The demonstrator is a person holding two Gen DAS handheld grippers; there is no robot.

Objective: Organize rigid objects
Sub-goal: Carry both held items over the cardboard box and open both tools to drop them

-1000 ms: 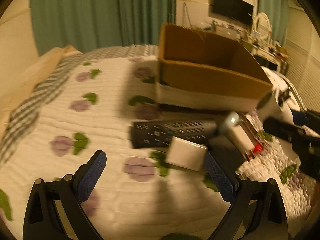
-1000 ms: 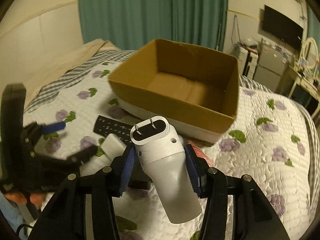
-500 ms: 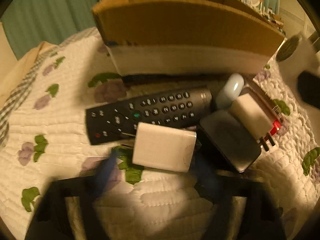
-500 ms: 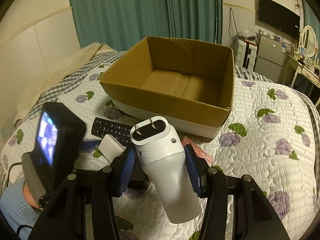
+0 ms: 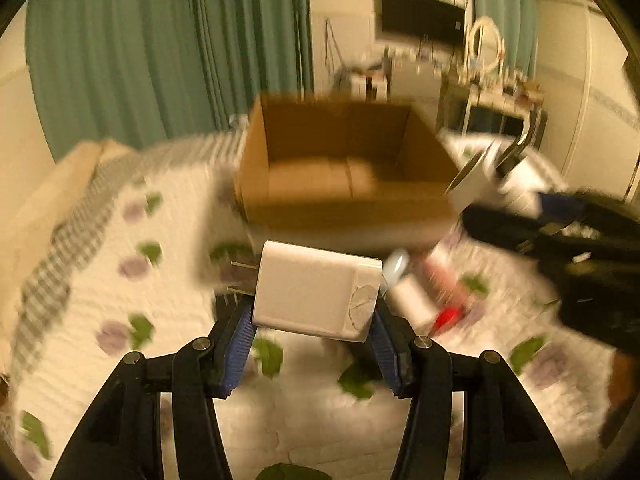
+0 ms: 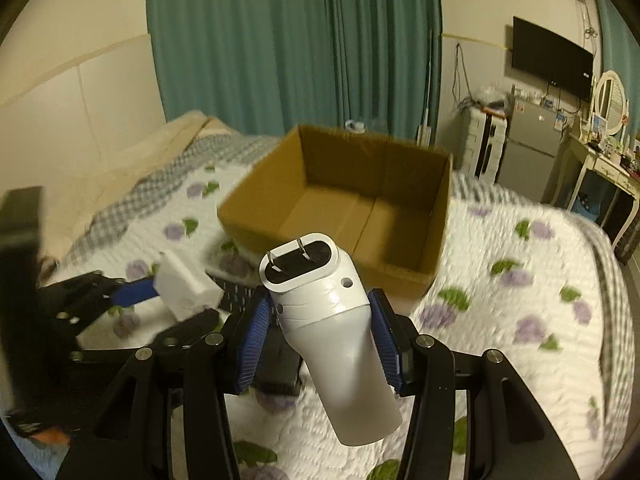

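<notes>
My left gripper (image 5: 312,324) is shut on a white square charger (image 5: 316,290) with its prongs pointing left, held above the quilt in front of the open cardboard box (image 5: 340,168). My right gripper (image 6: 318,336) is shut on a white angled plug adapter (image 6: 332,328) with two prongs on its top face, held short of the same box (image 6: 344,208). The left gripper and its charger (image 6: 184,290) show at the left of the right wrist view. The right gripper (image 5: 560,232) shows at the right of the left wrist view.
The box is empty and sits on a bed with a white flower-print quilt (image 6: 520,280). A black remote (image 6: 236,290), a black flat device (image 6: 280,364), a white plug (image 5: 412,300) and a red item (image 5: 448,316) lie in front of the box. Green curtains and furniture stand behind.
My left gripper dropped onto the white square charger, shut on it and lifted it off the quilt. My right gripper kept hold of the adapter and rose slightly toward the box.
</notes>
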